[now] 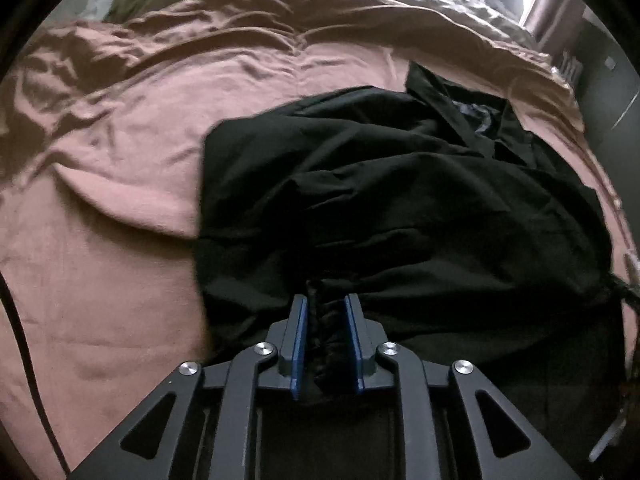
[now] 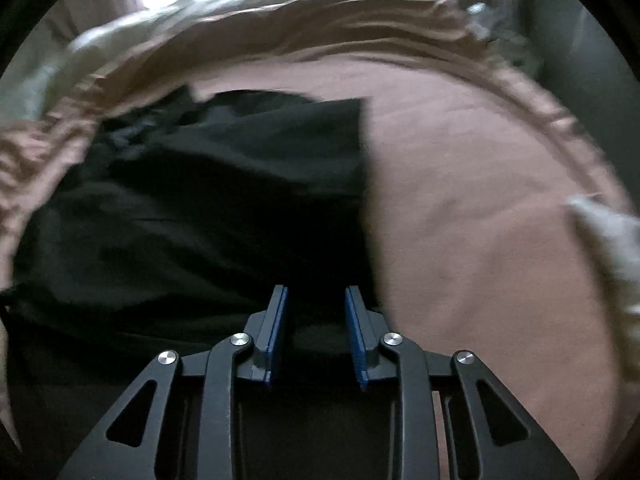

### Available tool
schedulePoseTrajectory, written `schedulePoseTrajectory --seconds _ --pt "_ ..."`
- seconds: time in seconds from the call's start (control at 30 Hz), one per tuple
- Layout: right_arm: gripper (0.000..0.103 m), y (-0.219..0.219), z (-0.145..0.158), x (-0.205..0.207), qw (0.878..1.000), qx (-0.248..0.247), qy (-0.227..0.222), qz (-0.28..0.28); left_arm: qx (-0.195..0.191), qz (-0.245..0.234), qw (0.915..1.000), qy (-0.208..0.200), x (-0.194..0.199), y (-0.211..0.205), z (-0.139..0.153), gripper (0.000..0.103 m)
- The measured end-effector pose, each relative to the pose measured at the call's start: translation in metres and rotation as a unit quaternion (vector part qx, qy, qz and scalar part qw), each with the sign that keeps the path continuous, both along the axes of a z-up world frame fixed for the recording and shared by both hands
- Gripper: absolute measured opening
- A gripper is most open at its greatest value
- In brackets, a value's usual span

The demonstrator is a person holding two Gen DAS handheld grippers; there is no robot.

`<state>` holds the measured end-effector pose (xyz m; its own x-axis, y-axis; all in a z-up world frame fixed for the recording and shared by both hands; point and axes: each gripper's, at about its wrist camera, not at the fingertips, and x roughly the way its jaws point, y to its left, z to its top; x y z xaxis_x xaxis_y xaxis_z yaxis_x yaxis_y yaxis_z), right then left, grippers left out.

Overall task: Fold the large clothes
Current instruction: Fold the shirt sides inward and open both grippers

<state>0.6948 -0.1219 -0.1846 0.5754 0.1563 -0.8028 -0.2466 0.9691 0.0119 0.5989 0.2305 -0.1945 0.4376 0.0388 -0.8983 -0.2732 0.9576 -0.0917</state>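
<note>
one black garment (image 1: 400,208) on pink bedsheet (image 1: 120,200)

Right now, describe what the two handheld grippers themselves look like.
The left gripper and right gripper look identical: matte black linkage arms with triangular cut-outs, joined by round silver pivot bolts. Each has two narrow black fingers faced with blue pads, which look ribbed on the right one. A thin dark cable runs along the left view's edge. No sleeves or hands show.

Crumpled black garment (image 1: 400,200), spread in loose folds across pinkish-brown bedsheet (image 1: 120,240)
</note>
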Motion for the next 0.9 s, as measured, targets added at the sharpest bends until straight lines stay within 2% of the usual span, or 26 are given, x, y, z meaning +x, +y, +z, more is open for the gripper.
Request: schedulePoseTrajectory --seconds 0.07,0.13,0.2,0.27,0.33,0.37,0.4,0.47,0.53,0.63,0.73,0.9 --pt "0.024 -0.013 0.006 -0.003 0.999 0.034 0.007 -0.003 0.012 0.001 0.9999 0.002 -0.006 0.000 0.009 0.024" --pt "0.024 -0.025 0.012 -0.010 0.998 0.063 0.015 -0.007 0.004 0.005 1.0000 -0.004 -0.016 0.003 0.017 0.026" --pt "0.028 -0.033 0.018 -0.019 0.997 0.075 0.018 -0.005 -0.010 0.011 0.9997 -0.016 -0.032 0.009 0.027 0.039" --pt "0.028 -0.042 0.023 -0.032 0.997 0.071 0.019 -0.008 -0.020 0.018 0.9991 -0.033 -0.048 0.011 0.036 0.062" --pt "0.030 -0.052 0.029 -0.043 0.997 0.069 0.018 -0.010 -0.024 0.024 0.9983 -0.048 -0.064 0.012 0.044 0.069" --pt "0.043 -0.055 0.033 -0.051 0.997 0.071 0.015 -0.010 -0.029 0.026 0.9978 -0.054 -0.074 0.012 0.048 0.071" --pt "0.067 -0.060 0.038 -0.056 0.997 0.076 0.013 -0.006 -0.033 0.027 0.9975 -0.057 -0.080 0.012 0.050 0.072" --pt "0.087 -0.066 0.044 -0.070 0.996 0.085 0.007 0.003 -0.044 0.028 0.9965 -0.065 -0.099 0.012 0.056 0.073" --pt "0.087 -0.073 0.049 -0.090 0.996 0.089 -0.001 0.010 -0.053 0.019 0.9962 -0.066 -0.116 0.008 0.061 0.073" --pt "0.088 -0.084 0.058 -0.120 0.995 0.094 -0.023 0.020 -0.035 0.008 0.9952 -0.091 -0.144 -0.002 0.074 0.073" --pt "0.103 -0.099 0.065 -0.145 0.994 0.103 -0.034 0.029 -0.016 0.009 0.9919 -0.126 -0.173 -0.011 0.090 0.073" --pt "0.103 -0.119 0.078 -0.186 0.991 0.106 -0.076 0.033 -0.013 0.029 0.9884 -0.149 -0.214 -0.016 0.109 0.073"
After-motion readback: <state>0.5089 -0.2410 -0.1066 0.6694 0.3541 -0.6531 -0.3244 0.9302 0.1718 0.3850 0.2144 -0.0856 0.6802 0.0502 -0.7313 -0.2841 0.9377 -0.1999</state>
